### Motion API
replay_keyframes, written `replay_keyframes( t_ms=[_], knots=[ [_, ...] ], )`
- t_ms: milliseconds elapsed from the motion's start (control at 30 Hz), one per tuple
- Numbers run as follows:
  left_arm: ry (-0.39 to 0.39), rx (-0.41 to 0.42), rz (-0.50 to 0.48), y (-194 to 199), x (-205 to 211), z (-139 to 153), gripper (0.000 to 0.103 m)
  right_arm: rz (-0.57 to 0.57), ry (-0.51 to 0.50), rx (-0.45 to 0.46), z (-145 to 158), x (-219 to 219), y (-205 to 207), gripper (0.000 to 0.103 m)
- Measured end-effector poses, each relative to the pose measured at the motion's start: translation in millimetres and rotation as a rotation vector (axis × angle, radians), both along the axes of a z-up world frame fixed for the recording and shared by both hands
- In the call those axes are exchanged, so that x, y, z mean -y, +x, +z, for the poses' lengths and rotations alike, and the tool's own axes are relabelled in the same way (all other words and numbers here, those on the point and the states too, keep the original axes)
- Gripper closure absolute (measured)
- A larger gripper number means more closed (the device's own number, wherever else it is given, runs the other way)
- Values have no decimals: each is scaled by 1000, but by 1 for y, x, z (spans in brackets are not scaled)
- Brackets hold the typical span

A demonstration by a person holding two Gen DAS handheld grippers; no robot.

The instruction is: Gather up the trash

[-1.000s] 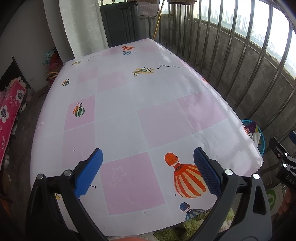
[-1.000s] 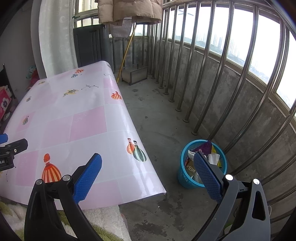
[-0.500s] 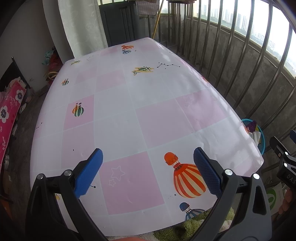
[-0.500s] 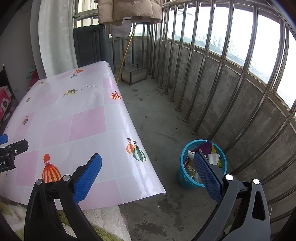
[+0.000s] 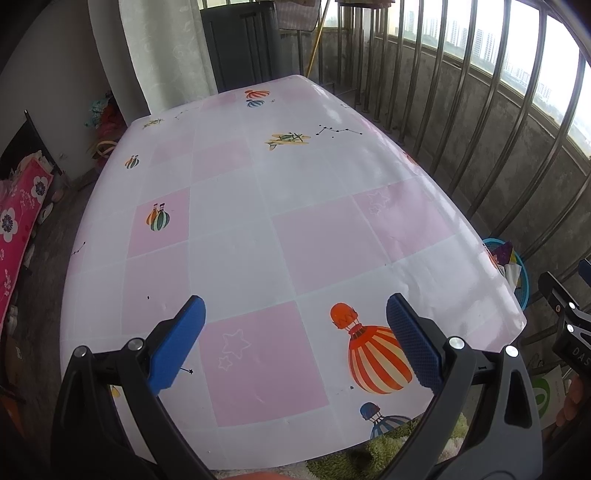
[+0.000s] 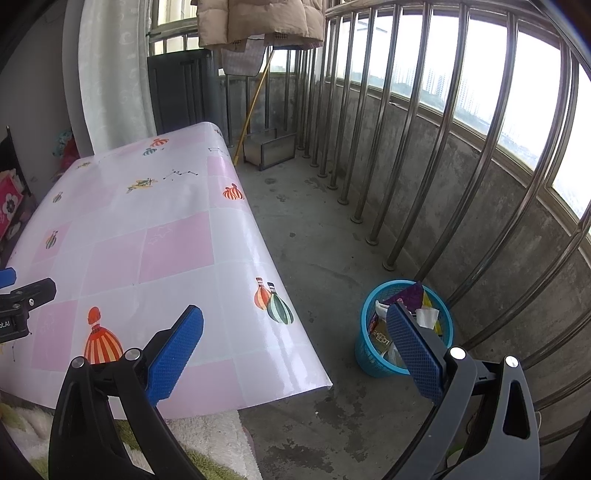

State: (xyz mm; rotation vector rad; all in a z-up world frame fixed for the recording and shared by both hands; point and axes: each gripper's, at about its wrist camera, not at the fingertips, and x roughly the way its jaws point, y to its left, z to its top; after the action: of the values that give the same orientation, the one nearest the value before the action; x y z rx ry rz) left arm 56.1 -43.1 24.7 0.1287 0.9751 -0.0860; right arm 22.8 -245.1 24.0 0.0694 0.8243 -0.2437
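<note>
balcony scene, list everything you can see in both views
table: 1, pink and white balloon-print cover, centre
bin: 1, blue, on floor right of table, holds wrappers
wrappers: several, mixed colours, in bin
railing: 1, steel bars, right side
coat: 1, tan, hanging at top
broom: 1, yellow handle, leaning at far end
curtain: 1, white, far left
left claw: 1, blue pads, open over table
right claw: 1, blue pads, open, empty

Trash basket stands on floor right of table.
</note>
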Motion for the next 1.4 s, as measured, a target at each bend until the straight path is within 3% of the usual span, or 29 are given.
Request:
replay_keyframes(
  t_ms=[1400],
  knots=[
    [-35, 1, 5, 0, -6, 2, 9, 17, -22, 5, 8, -7, 4, 6]
  ],
)
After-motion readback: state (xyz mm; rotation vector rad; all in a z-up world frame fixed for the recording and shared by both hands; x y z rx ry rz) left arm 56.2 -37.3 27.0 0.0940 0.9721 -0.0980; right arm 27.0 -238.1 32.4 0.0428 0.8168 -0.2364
